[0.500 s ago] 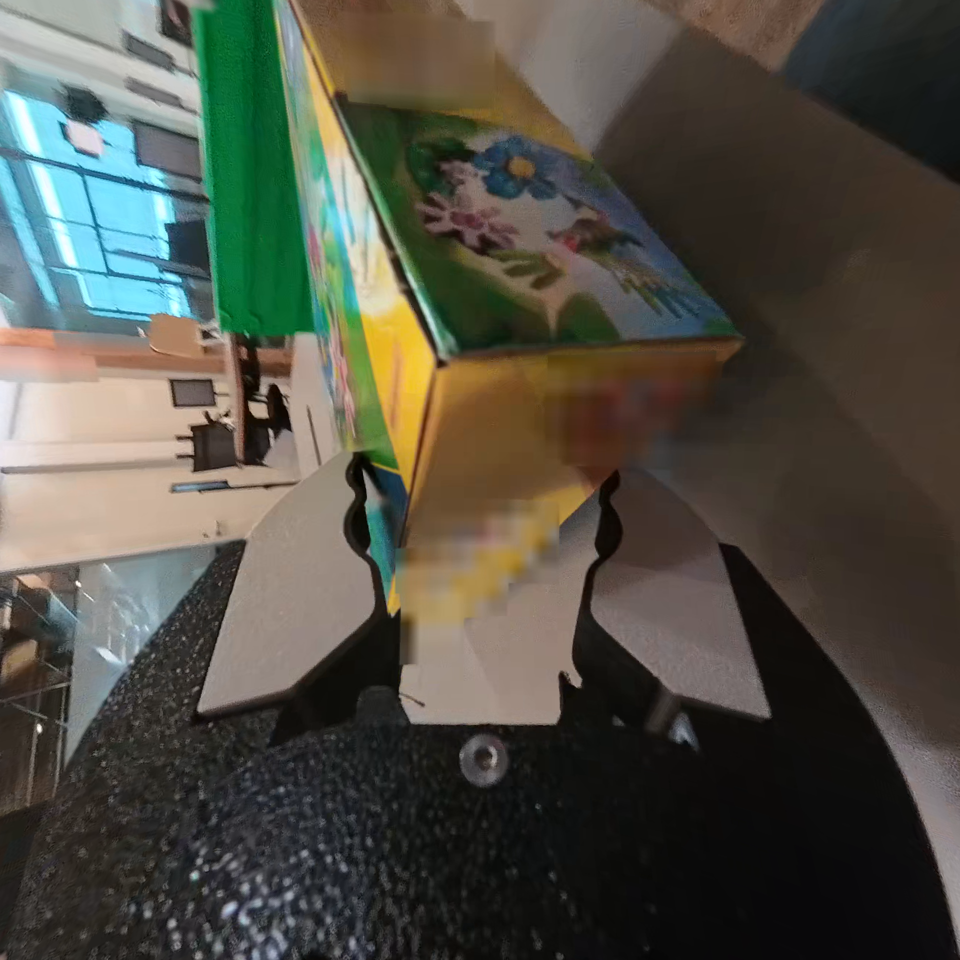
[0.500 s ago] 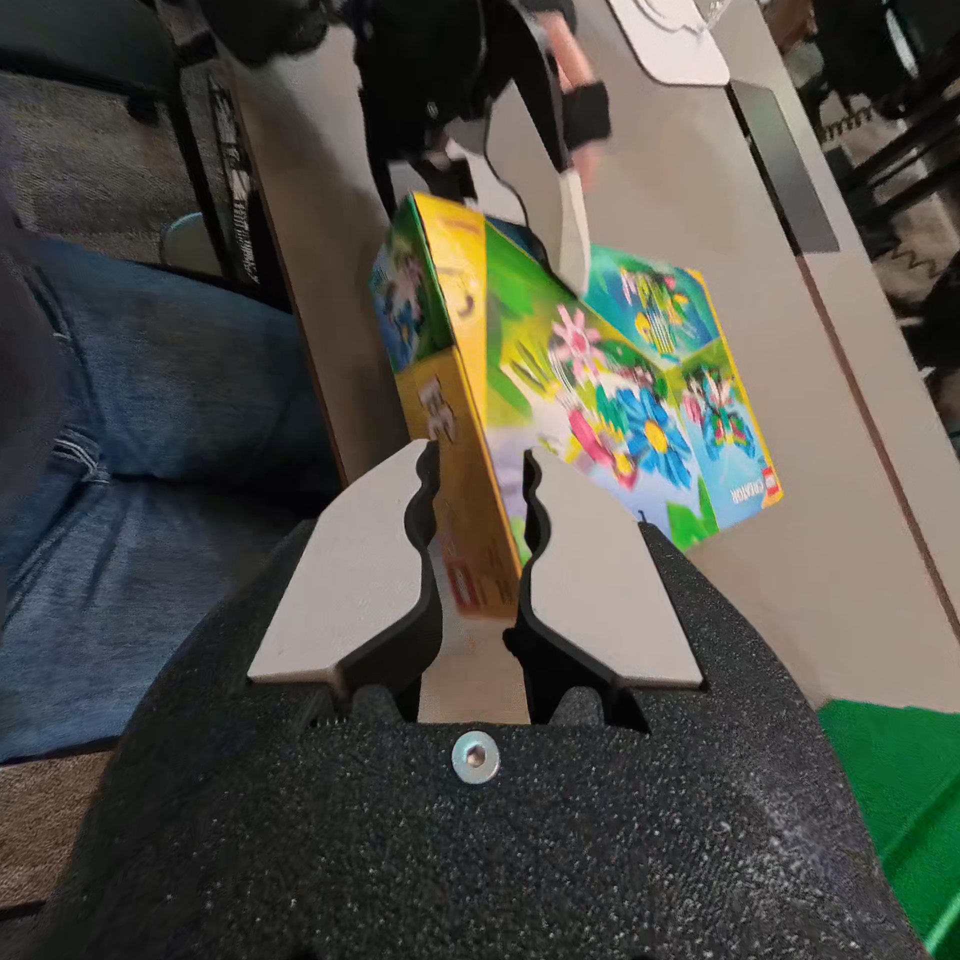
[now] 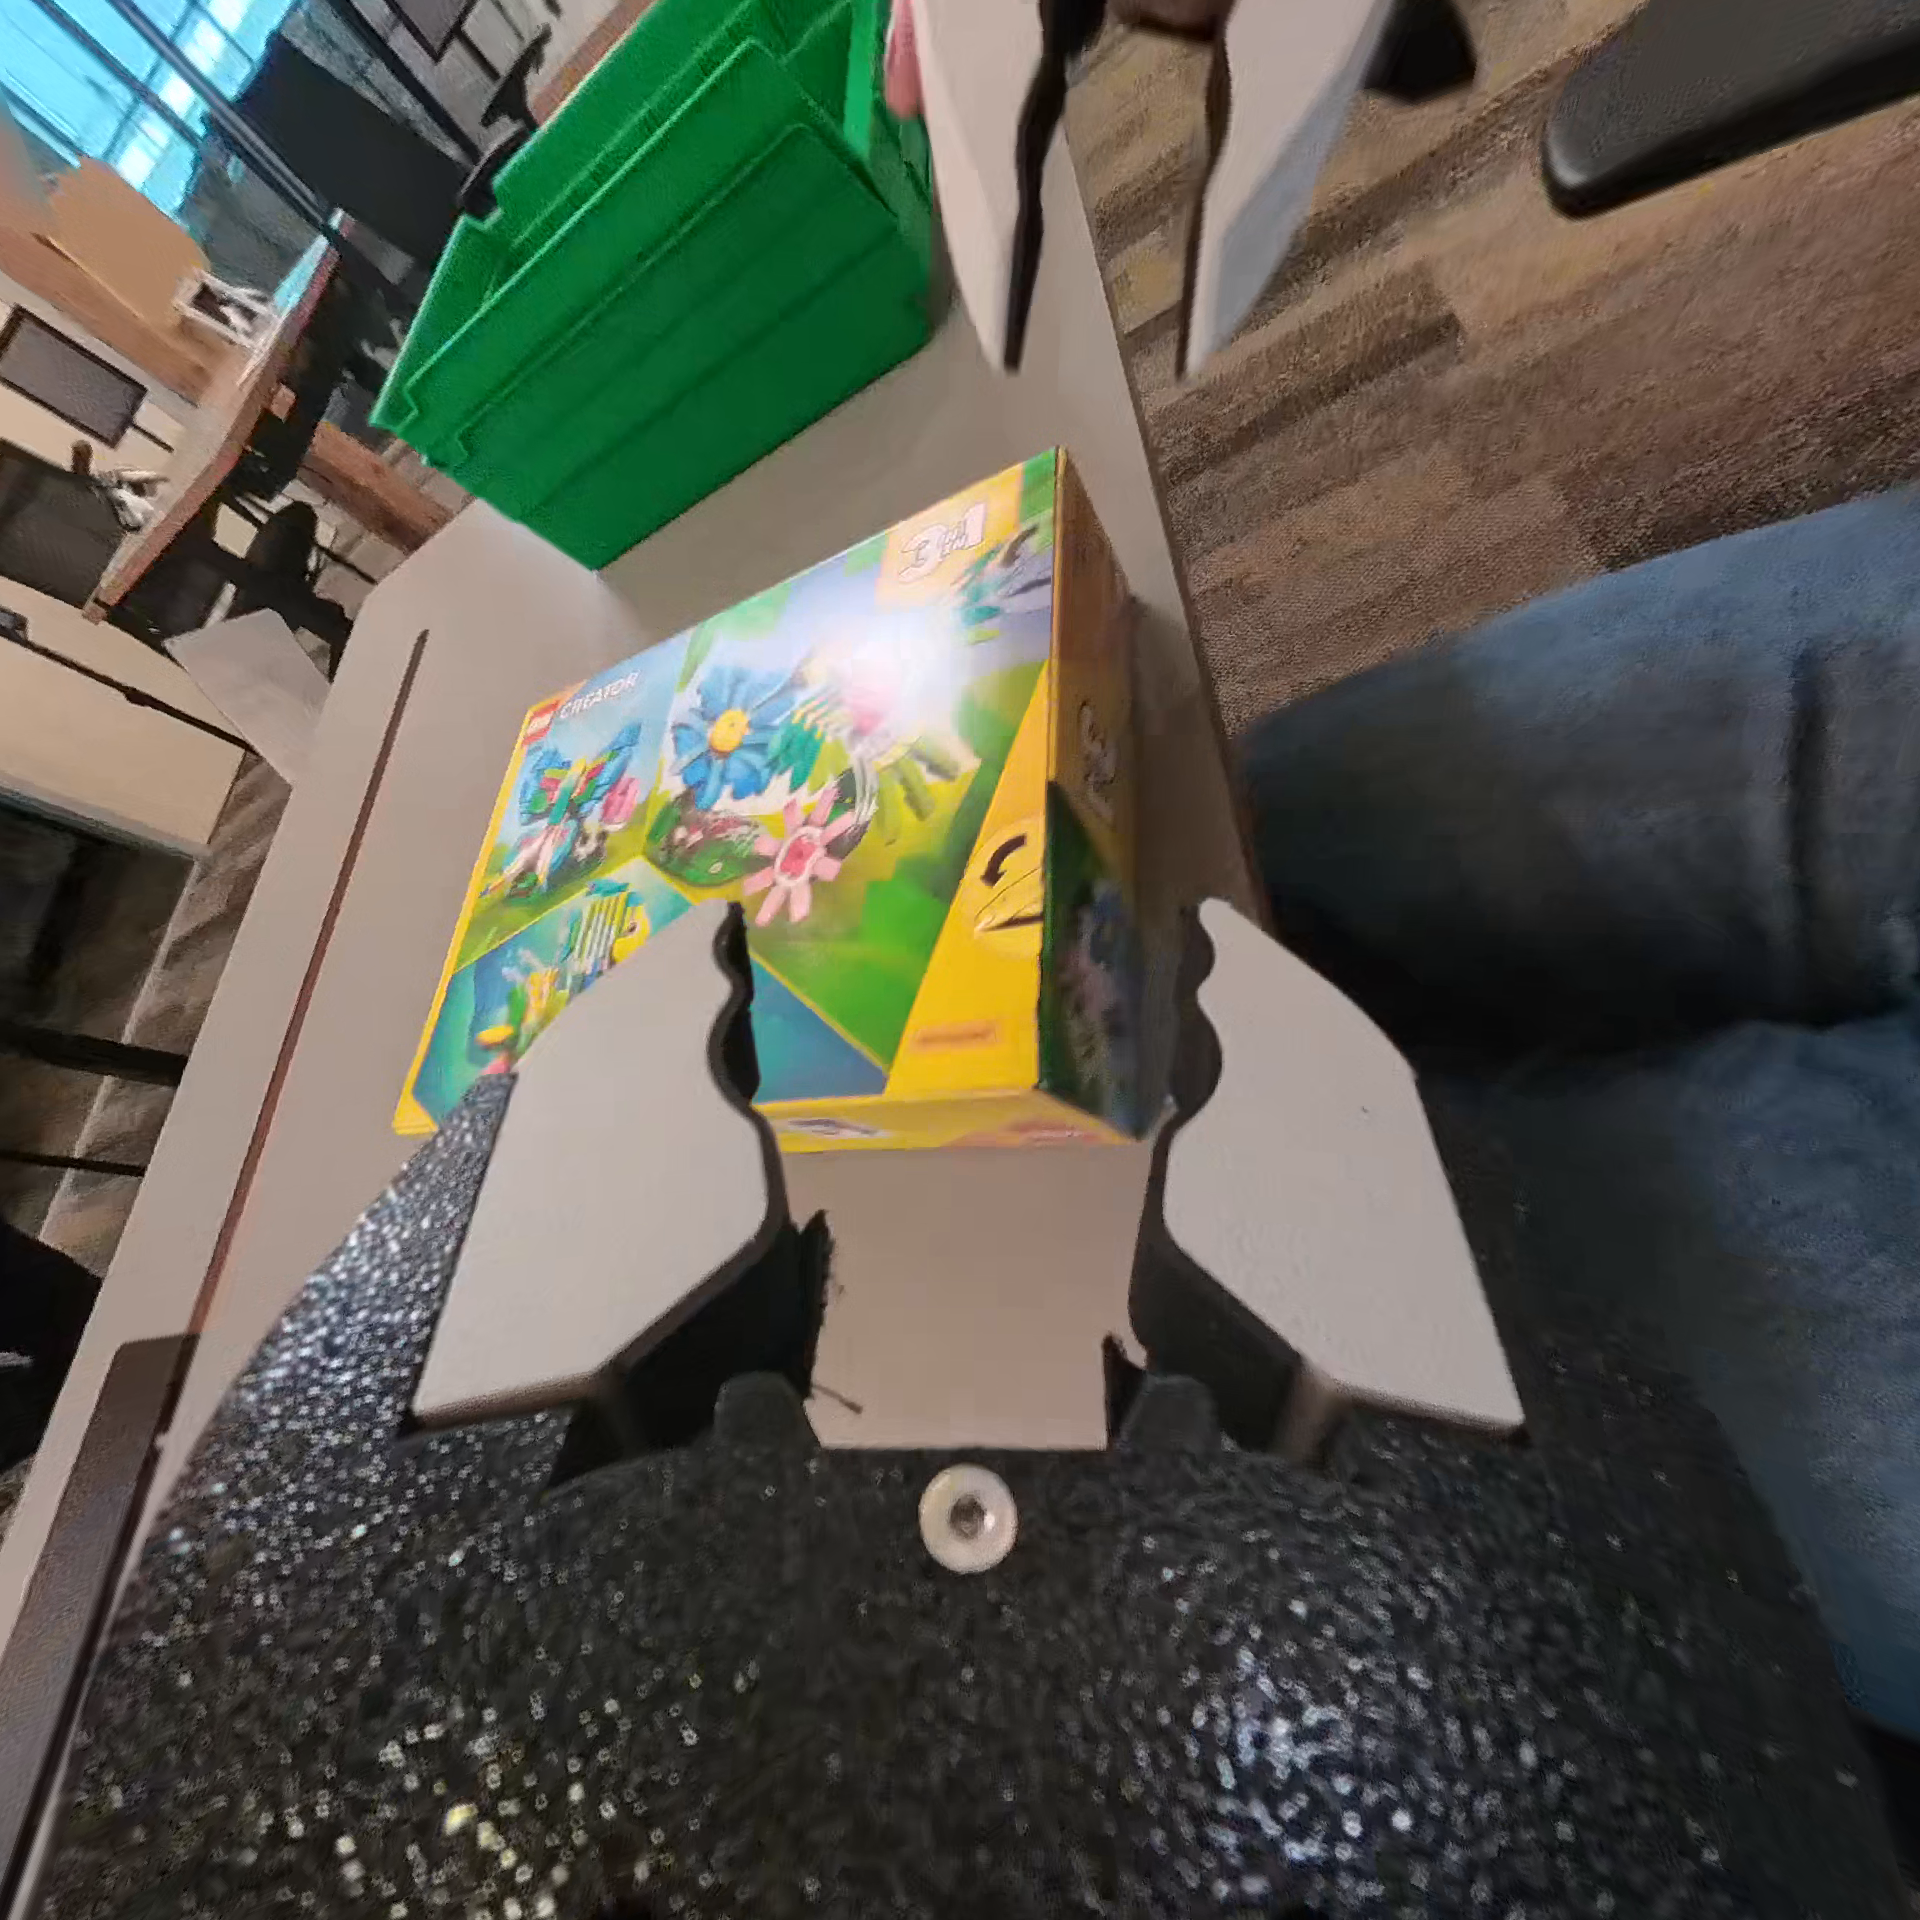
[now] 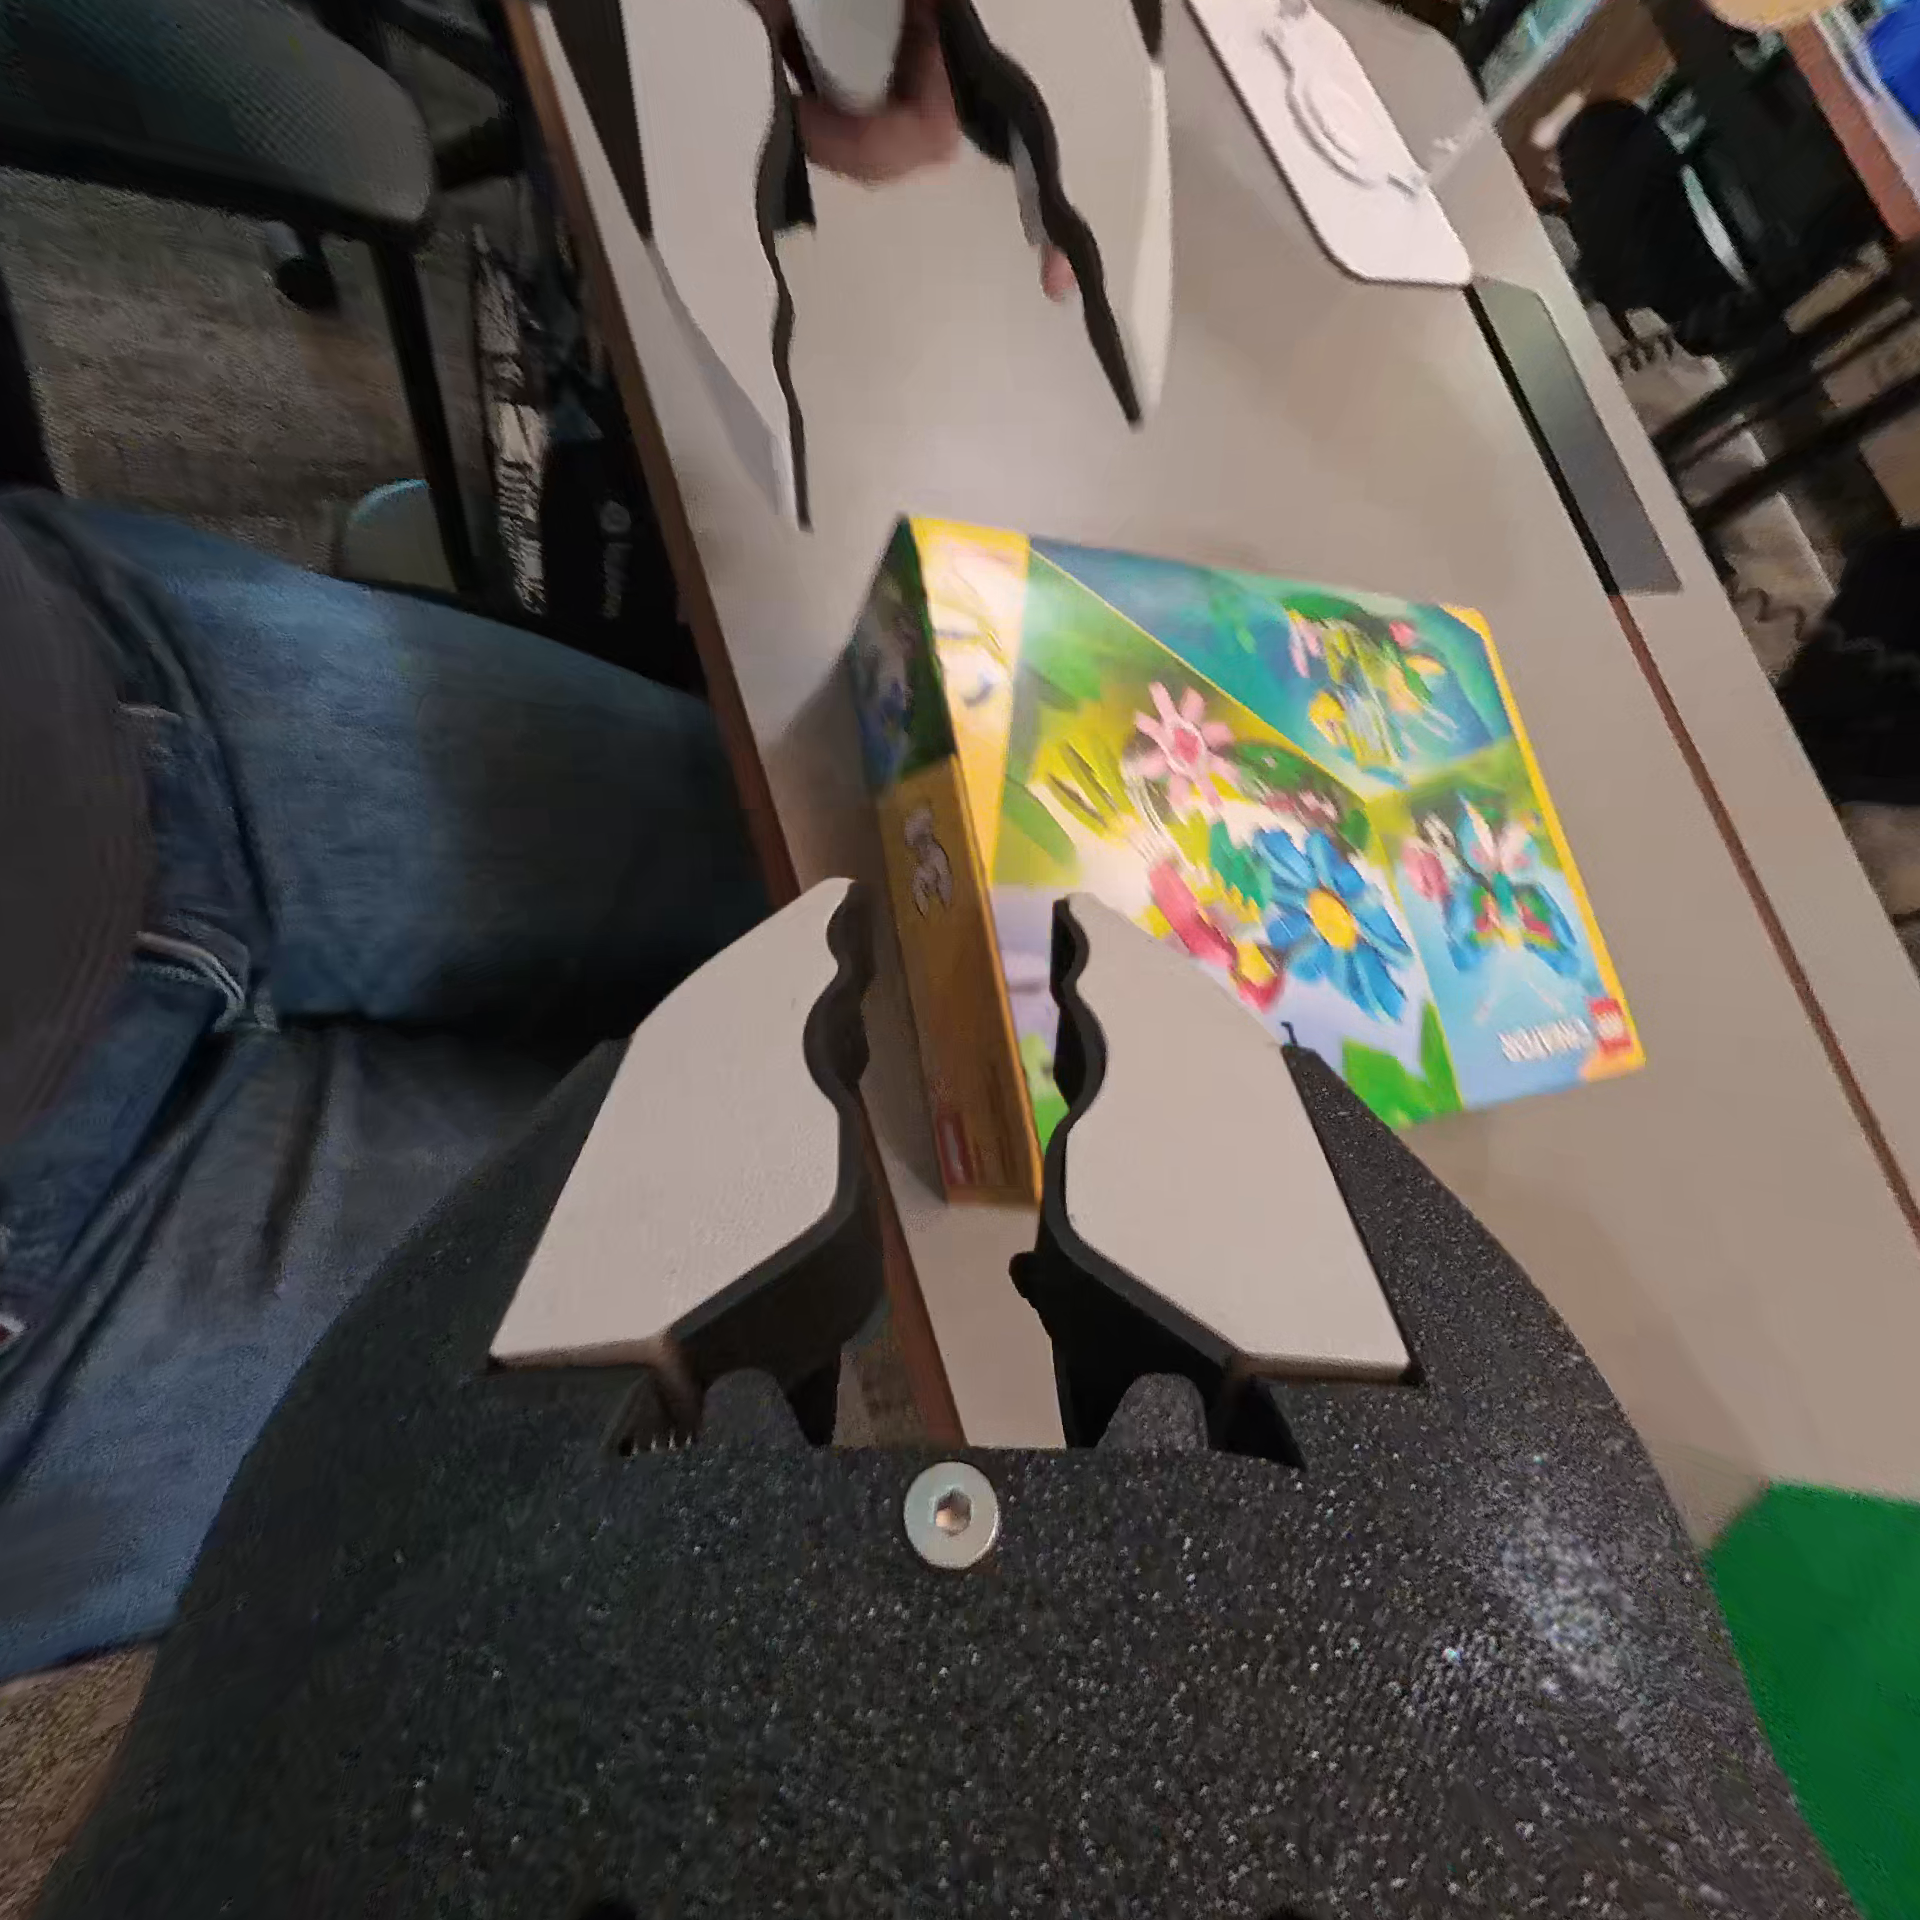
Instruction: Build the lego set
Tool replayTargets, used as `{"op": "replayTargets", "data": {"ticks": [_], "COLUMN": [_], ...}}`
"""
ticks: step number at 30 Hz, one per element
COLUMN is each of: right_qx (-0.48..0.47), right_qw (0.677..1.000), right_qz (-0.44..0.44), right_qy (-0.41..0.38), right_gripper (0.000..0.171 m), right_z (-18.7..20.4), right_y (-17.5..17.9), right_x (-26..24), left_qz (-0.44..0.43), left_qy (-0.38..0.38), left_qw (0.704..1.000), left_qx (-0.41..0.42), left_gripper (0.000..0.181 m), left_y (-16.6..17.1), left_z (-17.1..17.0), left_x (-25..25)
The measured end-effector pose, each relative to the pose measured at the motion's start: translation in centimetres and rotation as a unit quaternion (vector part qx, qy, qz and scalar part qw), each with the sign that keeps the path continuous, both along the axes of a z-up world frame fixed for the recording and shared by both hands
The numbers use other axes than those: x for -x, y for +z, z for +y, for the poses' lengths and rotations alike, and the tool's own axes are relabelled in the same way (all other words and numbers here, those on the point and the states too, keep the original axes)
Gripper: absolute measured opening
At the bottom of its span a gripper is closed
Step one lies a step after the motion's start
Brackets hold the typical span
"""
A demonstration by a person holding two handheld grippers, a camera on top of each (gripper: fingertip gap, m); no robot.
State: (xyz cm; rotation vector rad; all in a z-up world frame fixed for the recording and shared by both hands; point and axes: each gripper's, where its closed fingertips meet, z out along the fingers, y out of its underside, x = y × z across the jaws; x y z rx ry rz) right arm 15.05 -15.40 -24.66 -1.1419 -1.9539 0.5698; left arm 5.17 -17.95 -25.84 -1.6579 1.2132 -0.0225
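Left tongs [image 3: 966, 925] now gaping apart, off the lego box [image 3: 831, 810] they pinched half a second ago; box lies flat on the pale surface [image 3: 935, 1299] near its front edge, no longer tilted up. Green bin [image 3: 665, 281] behind it. Right tongs [image 4: 951, 914] apart, straddling the box's near corner, not clamped

Lego box [image 3: 831, 790]: yellow edges and sides; top face printed with a blue flower with yellow centre, a pink flower, a blue butterfly, green foliage, pale blue sky.
Surface [image 3: 966, 436]: plain light grey, brown edge trim.
Bins [image 3: 665, 270], far: solid bright green.
Left gripper [image 3: 966, 977]: pale grey finger plates, black speckled body.
Carpet [image 3: 1507, 343]: mottled brown-grey blocks.
Jeans [image 4: 416, 748]: blue denim.
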Motion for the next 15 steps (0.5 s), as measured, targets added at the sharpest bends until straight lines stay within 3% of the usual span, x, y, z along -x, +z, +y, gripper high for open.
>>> {"op": "replayTargets", "data": {"ticks": [9,15], "right_qx": [-0.012,-0.015], "right_qw": [0.996,0.989], "right_qz": [-0.070,-0.146], "right_qy": [0.047,0.036], "right_gripper": [0.037,0.041], "right_z": [-2.6,-2.2], "right_y": [-3.6,-5.3], "right_x": [7.0,8.9], "left_qz": [0.034,0.026], "left_qy": [0.085,0.077], "left_qw": [0.989,0.988], "left_qx": [0.112,0.131], "left_gripper": [0.098,0.097], "left_y": [-4.8,-5.6], "left_z": [1.7,1.7], "left_x": [0.7,1.5]}}
